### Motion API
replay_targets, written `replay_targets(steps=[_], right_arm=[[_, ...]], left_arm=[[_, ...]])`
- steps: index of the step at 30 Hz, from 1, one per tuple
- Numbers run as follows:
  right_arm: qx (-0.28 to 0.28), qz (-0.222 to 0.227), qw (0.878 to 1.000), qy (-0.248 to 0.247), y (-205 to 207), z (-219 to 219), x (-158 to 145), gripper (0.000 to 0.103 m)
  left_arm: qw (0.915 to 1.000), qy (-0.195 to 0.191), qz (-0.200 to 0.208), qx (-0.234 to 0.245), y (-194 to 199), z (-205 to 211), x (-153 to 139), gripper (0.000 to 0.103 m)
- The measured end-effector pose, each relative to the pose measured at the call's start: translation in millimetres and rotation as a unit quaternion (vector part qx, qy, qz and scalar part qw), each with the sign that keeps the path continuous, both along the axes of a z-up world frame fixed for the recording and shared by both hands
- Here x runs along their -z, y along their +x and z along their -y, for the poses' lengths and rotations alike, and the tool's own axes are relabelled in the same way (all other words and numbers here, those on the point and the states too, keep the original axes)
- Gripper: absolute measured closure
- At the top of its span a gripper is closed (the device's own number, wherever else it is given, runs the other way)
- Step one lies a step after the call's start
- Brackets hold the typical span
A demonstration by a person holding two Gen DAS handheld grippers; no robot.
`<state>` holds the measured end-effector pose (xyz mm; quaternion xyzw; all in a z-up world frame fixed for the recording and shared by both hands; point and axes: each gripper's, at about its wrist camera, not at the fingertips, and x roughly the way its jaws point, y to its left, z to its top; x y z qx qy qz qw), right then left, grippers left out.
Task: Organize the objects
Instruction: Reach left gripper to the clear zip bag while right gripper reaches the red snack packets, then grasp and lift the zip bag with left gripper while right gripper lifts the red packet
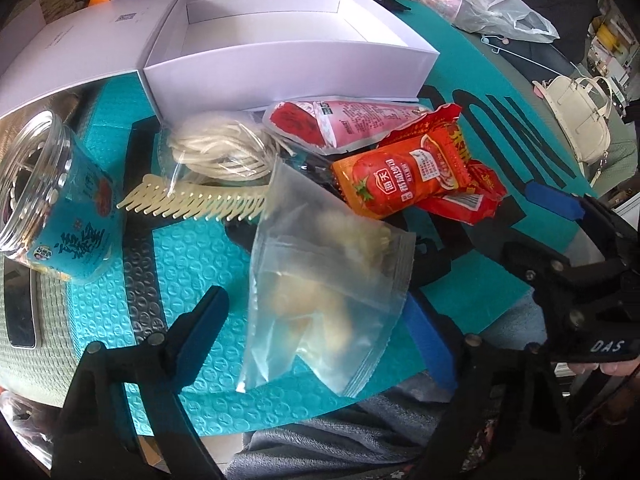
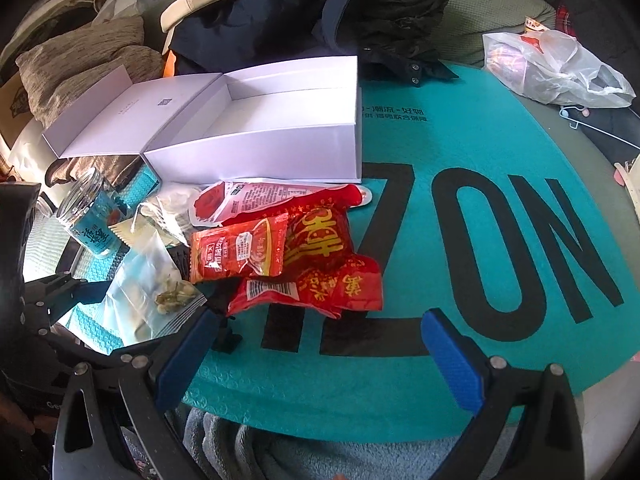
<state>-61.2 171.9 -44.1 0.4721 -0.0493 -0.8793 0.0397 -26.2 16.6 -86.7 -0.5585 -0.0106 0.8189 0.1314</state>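
An open white box (image 1: 280,52) (image 2: 256,136) stands on a teal bubble mailer (image 1: 192,264) (image 2: 460,152). In front of it lie a pink-red pouch (image 1: 336,120) (image 2: 256,196), an orange tomato sauce packet (image 1: 404,176) (image 2: 240,254), red snack bags (image 1: 468,184) (image 2: 320,264), a cream comb (image 1: 192,200), a bag of cord (image 1: 216,148) and a clear jar (image 1: 52,200) (image 2: 92,212). A clear bag of dried pieces (image 1: 328,280) (image 2: 156,292) stands between the fingers of my open left gripper (image 1: 320,328). My right gripper (image 2: 316,356) is open and empty over the mailer.
A dark jacket (image 2: 340,12) lies behind the box. A white plastic bag (image 1: 488,4) (image 2: 556,68) sits at the far right. A white handbag (image 1: 580,120) is at the right edge. A grey blanket (image 2: 320,448) lies under the mailer's near edge.
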Motion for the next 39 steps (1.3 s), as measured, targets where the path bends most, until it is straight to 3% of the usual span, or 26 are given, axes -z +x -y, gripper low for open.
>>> replay_targets(steps=[5,9,17,20,23,27,32,33,34,37,39], right_arm=[[-0.014,-0.005,1.0,0.006,-11,2,7,0.001],[-0.028,-0.003,0.999,0.015,-21,4,15,0.001],[-0.047,-0.006,0.999,0.015,-31,8,26,0.002],[-0.045,-0.008,0.999,0.004,-31,7,28,0.017],[-0.048,-0.014,0.999,0.021,-30,10,27,0.021],[-0.048,-0.025,0.998,-0.014,-26,4,24,0.029],[-0.049,-0.044,0.998,-0.005,-18,5,21,0.035],[-0.055,-0.05,0.997,-0.014,-16,5,19,0.049],[-0.055,-0.057,0.997,-0.017,-14,5,17,0.072],[-0.022,-0.056,0.998,0.016,-15,5,19,0.071],[-0.011,-0.037,0.999,-0.01,-15,-3,25,0.07]], left_arm=[[0.9997,0.024,0.003,0.01,-2,3,-2,0.035],[0.9991,0.043,0.006,0.001,-2,10,-15,0.035],[0.9987,0.04,-0.004,-0.032,-9,24,-19,0.042],[0.9981,0.045,-0.003,-0.041,-11,31,-21,0.043],[0.9977,0.049,-0.006,-0.046,-6,40,-27,0.044],[0.9976,0.05,-0.015,-0.045,-8,28,-29,0.045],[0.9967,0.058,-0.022,-0.052,-7,29,-35,0.045],[0.9964,0.061,-0.024,-0.053,-7,29,-36,0.045],[0.9962,0.062,-0.027,-0.055,-5,32,-39,0.045],[0.996,0.059,-0.034,-0.058,-4,35,-43,0.045],[0.9955,0.064,-0.034,-0.062,-3,39,-44,0.045]])
